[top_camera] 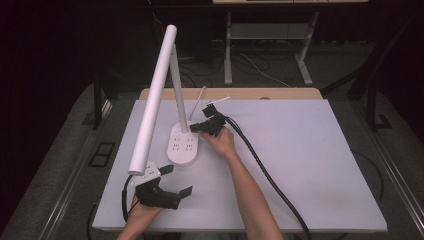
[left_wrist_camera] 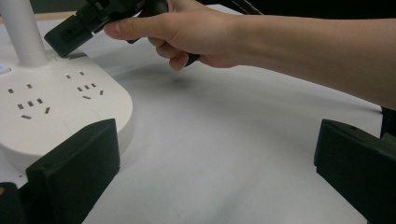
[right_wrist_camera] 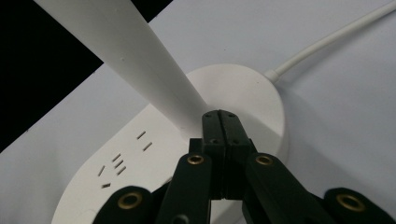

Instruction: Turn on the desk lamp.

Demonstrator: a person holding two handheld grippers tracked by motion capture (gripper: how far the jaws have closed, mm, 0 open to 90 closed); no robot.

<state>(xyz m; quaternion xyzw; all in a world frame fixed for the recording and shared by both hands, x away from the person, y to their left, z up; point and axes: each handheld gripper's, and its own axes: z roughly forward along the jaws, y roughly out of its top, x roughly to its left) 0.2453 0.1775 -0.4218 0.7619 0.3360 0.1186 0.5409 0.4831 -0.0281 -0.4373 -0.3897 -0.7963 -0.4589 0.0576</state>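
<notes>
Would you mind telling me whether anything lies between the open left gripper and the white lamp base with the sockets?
Nothing visible does. The left gripper is open, with one jaw right beside the lamp base and bare white table between the jaws. The right gripper, shut, sits at the base's far side by the lamp post, out of that path.

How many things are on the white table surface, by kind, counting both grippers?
Desk lamp with socket base: 1
White cable behind the lamp base: 1
Grippers: 2, left gripper open, right gripper shut at the lamp post
Total: 4
</notes>
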